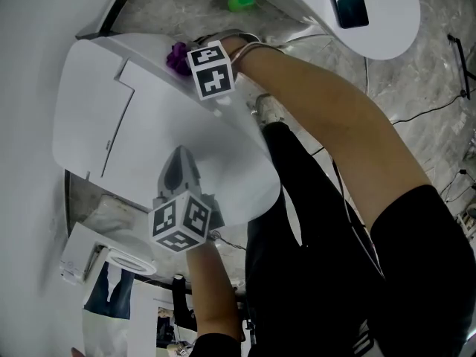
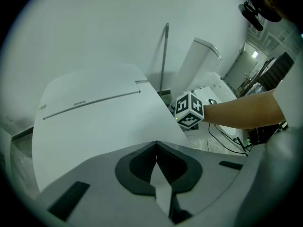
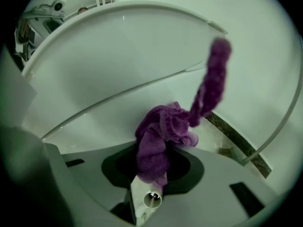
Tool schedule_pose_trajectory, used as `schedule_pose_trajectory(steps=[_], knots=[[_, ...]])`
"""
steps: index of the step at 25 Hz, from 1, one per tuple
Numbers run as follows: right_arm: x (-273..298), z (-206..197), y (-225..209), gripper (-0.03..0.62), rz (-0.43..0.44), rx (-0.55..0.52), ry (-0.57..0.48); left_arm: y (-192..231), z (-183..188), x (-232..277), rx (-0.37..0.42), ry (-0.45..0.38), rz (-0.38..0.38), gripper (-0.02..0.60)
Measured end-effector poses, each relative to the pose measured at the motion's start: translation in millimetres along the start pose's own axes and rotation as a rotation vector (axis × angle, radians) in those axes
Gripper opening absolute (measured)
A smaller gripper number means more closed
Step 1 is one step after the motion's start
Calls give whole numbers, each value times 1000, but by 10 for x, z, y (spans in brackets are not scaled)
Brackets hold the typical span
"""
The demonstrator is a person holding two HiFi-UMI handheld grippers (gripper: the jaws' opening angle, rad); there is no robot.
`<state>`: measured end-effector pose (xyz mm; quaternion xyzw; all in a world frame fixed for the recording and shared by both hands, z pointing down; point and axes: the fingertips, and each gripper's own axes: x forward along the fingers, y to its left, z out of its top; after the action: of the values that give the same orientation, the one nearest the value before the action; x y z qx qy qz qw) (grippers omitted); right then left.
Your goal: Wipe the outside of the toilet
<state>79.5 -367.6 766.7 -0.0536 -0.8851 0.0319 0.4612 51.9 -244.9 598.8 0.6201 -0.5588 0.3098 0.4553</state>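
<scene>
A white toilet [image 1: 141, 132] with its lid down fills the head view's left half. My right gripper [image 1: 195, 62] is shut on a purple cloth [image 3: 163, 136], pressed against the toilet's side below the lid edge [image 3: 142, 86]; one strand of the cloth [image 3: 213, 74] trails upward. In the head view the cloth [image 1: 177, 56] shows beside the marker cube [image 1: 211, 68]. My left gripper [image 1: 178, 168] rests over the lid, jaws shut with nothing between them. The left gripper view shows the lid [image 2: 94, 122] ahead and the right gripper's cube [image 2: 190, 110] at its far edge.
A white wall lies behind the toilet. A second white fixture [image 1: 357, 6] stands at top right. Cables [image 1: 424, 110] run over the marbled floor. A metal pipe [image 2: 164, 56] rises beside a white cistern [image 2: 199, 63]. A green object [image 1: 241, 2] lies on the floor.
</scene>
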Motion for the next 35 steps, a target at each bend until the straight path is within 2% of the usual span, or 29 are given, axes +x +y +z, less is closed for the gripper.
schedule_pose_trajectory(steps=[5, 9, 18, 27, 35], knots=[[-53, -86, 215, 117, 6, 31, 1, -56, -76, 23, -1, 11, -27, 8], [-97, -150, 351, 117, -8, 58, -15, -132, -145, 30, 27, 21, -52, 8], [-178, -271, 766, 117, -19, 42, -5, -140, -385, -53, 81, 31, -74, 8], [-256, -463, 1170, 115, -54, 74, 22, -196, -708, -160, 164, 50, -127, 8], [-333, -625, 1656, 115, -26, 78, 48, -298, -943, -267, 260, 69, -195, 8]])
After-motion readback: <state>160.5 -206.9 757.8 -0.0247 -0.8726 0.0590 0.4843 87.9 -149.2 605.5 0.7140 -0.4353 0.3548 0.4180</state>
